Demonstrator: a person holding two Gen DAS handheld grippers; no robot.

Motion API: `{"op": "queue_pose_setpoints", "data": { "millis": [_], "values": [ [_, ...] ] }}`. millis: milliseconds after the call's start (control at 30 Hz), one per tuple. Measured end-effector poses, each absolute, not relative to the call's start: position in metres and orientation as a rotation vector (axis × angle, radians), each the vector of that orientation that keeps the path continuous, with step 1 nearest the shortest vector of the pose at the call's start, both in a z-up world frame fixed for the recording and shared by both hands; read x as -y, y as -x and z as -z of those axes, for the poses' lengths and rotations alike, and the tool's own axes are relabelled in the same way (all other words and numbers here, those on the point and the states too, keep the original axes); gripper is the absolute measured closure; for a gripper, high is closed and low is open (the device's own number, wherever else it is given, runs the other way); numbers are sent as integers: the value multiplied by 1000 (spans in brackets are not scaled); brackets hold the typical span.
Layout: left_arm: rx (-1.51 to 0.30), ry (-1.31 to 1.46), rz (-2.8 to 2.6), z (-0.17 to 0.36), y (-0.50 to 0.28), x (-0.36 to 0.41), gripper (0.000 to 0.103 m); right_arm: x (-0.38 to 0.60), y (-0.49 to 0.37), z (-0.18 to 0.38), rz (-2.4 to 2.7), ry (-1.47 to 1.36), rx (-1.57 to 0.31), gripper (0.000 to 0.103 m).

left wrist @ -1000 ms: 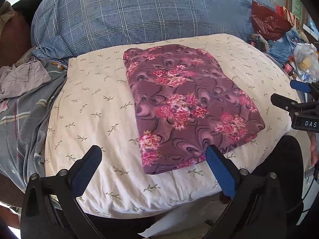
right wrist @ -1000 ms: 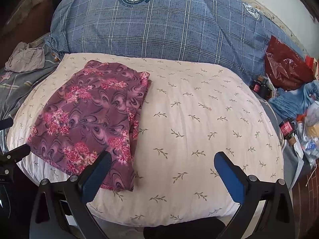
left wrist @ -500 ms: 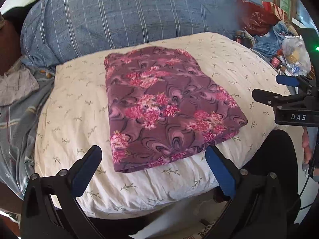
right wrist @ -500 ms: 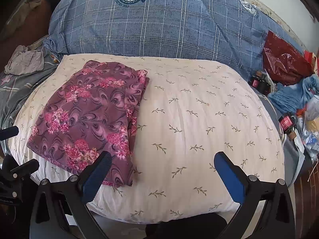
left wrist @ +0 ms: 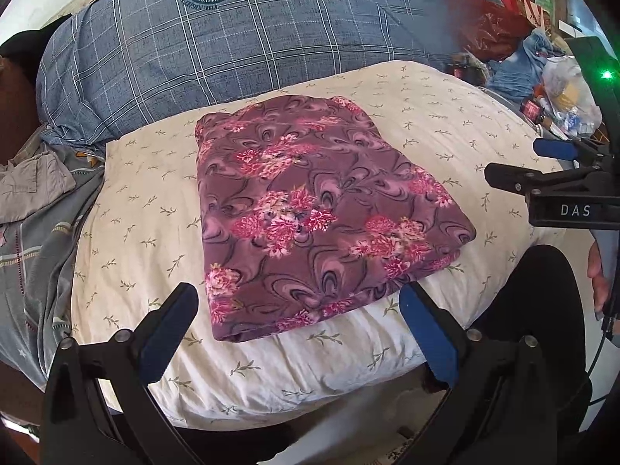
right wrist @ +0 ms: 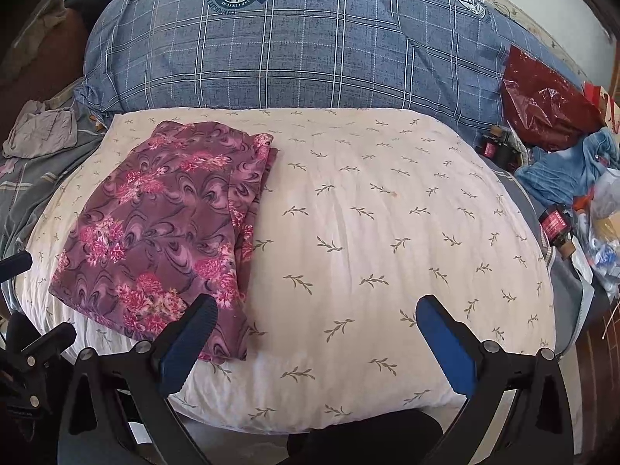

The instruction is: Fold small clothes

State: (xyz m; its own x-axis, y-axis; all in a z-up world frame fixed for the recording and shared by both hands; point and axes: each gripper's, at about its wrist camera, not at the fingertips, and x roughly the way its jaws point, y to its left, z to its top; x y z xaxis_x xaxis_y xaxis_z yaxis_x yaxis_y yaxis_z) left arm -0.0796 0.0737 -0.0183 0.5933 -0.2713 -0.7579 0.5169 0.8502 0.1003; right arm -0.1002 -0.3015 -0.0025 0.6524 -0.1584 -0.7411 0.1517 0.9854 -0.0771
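Folded floral garment [left wrist: 310, 213] on cream leaf-print pillow [right wrist: 387, 232], blue plaid pillow [right wrist: 310, 46] behind.
Left gripper [left wrist: 298, 329] and right gripper [right wrist: 316, 339] both wide, empty. Garment centre-frame in left view, left side in right view; only left view shows a hand [left wrist: 598, 275] at right edge.

Bare pillow [right wrist: 387, 213] ahead of right gripper [right wrist: 316, 343]; folded garment [right wrist: 166, 228] ahead-left; clutter [right wrist: 573, 209] far right.
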Motion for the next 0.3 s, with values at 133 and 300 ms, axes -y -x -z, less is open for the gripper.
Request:
{"op": "queue_pose_setpoints", "data": {
  "millis": [133, 300],
  "values": [
    [-815, -334, 460, 20, 81, -72, 0, 304, 98, 4, 175, 8, -843, 0],
    [-812, -339, 451, 21, 82, -71, 0, 303, 95, 11, 159, 12, -874, 0]
  ]
}}
